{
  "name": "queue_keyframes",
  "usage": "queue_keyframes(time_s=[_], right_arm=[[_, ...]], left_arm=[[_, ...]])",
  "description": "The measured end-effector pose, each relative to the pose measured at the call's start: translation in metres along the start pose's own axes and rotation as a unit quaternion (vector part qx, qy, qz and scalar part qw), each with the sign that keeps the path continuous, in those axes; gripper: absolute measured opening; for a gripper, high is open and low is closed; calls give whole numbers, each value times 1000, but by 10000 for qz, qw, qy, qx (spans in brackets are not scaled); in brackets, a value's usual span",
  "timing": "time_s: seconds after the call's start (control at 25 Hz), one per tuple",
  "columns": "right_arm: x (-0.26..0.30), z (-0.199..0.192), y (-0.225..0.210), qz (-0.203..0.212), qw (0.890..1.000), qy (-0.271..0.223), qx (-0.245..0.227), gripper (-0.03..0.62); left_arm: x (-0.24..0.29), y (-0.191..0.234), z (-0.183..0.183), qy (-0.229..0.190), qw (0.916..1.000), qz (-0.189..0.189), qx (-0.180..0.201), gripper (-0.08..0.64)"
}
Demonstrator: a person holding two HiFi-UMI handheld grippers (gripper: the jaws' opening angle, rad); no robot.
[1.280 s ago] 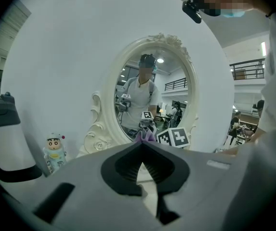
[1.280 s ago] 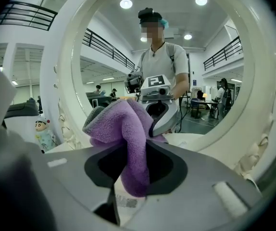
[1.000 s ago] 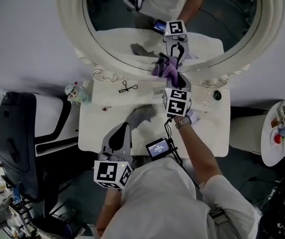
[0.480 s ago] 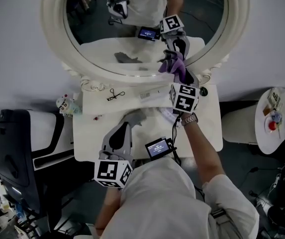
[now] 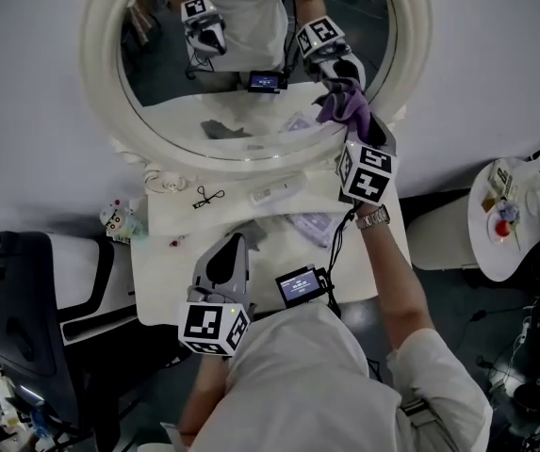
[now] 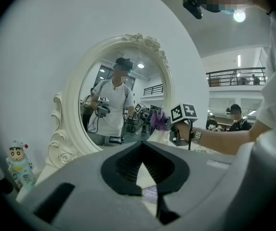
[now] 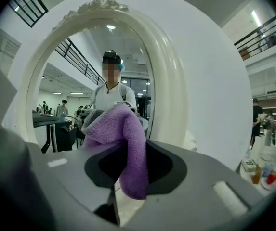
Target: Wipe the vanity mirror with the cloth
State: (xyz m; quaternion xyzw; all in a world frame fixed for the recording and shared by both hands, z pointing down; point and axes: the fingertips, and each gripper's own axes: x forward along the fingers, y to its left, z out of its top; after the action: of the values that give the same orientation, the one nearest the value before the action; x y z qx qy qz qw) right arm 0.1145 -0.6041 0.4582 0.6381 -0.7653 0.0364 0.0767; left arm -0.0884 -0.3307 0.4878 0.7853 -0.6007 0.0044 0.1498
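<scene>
the right tongs (image 5: 354, 119) are clamped on the purple cloth (image 5: 342, 100), and the bunched cloth sits against the mirror (image 5: 251, 73) at about 4 o'clock on the glass, just inside the white frame. in the right gripper view the cloth (image 7: 124, 143) bulges out ahead of the tongs (image 7: 128, 184) and hangs down between them, so soft pile rather than hard plastic faces the glass. that is likely why it is gripped by a fold and not pulled flat. the arm reaches across the bench (image 5: 166, 262) toward 1 o'clock, which suits working the right-hand edge of the glass.

the left tongs (image 5: 235, 245) are together with nothing between them, held low over the bench at about 7 o'clock from the cloth and well apart from the mirror. in the left gripper view their tips (image 6: 143, 174) meet over bare benchtop. they look parked out of the way, since the wiping needs only one hand.

i judge the wiping to be under way, with the cloth at the lower right and most of the oval from 9 to 2 o'clock not yet reached. the next pass probably calls for a sweep up or across while keeping light pressure. small things lie on the bench below the frame: an eyelash curler (image 5: 204, 196) and a cartoon figure (image 5: 117, 218) at its 9 o'clock end. a low swing could knock them.
</scene>
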Motion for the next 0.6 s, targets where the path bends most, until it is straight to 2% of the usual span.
queue_keyframes(time_s=[0.16, 0.28, 0.48, 0.6], right_arm=[[-22, 50, -11, -181, 9974, -687, 74, 109], [-45, 68, -9, -187, 9956, -902, 148, 109], [-88, 64, 7, -38, 9950, -989, 132, 110], [-118, 44, 20, 148, 9946, -1024, -89, 112]], left_arm=[[-3, 1, -1, -16, 9998, -173, -11, 3], [-7, 1, -2, -33, 9995, -314, -21, 3], [-17, 14, -5, -73, 9986, -500, -127, 3], [-26, 28, -8, -198, 9978, -592, -218, 3]])
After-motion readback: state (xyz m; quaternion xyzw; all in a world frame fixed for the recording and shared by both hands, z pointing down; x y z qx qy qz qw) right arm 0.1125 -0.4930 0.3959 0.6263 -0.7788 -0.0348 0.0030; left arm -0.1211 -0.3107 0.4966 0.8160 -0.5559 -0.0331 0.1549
